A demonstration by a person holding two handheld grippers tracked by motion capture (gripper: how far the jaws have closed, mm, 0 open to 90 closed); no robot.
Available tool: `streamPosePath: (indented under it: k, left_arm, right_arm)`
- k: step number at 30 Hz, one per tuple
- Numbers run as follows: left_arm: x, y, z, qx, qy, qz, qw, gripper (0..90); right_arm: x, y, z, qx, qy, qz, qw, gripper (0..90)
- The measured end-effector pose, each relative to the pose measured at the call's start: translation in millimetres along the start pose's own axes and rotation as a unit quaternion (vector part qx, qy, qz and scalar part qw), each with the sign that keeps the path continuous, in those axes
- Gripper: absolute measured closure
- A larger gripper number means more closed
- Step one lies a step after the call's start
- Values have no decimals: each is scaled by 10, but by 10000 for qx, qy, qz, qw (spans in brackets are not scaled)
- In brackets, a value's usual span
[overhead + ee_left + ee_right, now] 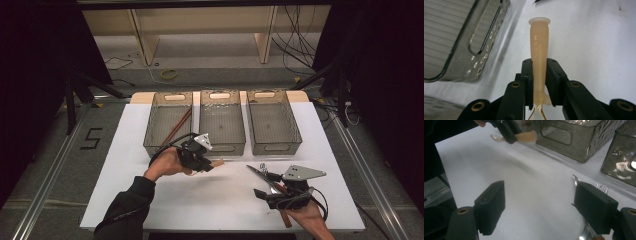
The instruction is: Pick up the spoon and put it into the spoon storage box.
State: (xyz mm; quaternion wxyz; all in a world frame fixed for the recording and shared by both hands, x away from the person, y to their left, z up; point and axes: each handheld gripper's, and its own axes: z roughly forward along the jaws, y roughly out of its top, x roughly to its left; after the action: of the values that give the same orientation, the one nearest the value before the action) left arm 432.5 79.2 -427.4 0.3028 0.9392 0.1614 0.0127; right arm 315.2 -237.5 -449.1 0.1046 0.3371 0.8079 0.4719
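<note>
Left tool (539, 82) clamps beige handle (539, 50); right tool (539, 210) wide open, empty, fork (602, 188) beside.

Grey floor (210, 55), wooden shelf unit (200, 22) behind, black cables (295, 40), dark drapes (30, 60) flanking.

Three bins (222, 120) abreast behind two tools

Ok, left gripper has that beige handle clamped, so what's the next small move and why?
Probably carry it forward over the middle bin and let go. The left gripper is shut on the beige handle, held just short of that bin's near wall, while the right gripper is open near a fork.
</note>
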Motion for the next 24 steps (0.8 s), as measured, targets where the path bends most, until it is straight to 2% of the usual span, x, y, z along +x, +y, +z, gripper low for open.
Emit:
streamPosePath:
  k: [8, 14, 24]
  left_arm:
    - [17, -14, -130, -246, 116, -220, 9994, 765]
    - [36, -35, -233, -427, 281, -378, 9980, 765]
    - [87, -3, -377, -817, 463, -673, 9933, 765]
  right_arm:
    - [-6, -1, 5, 20, -1, -7, 10000, 259]
    - [-4, -1, 3, 15, -5, -6, 10000, 259]
    - [-10, -3, 9, 10, -2, 30, 10000, 259]
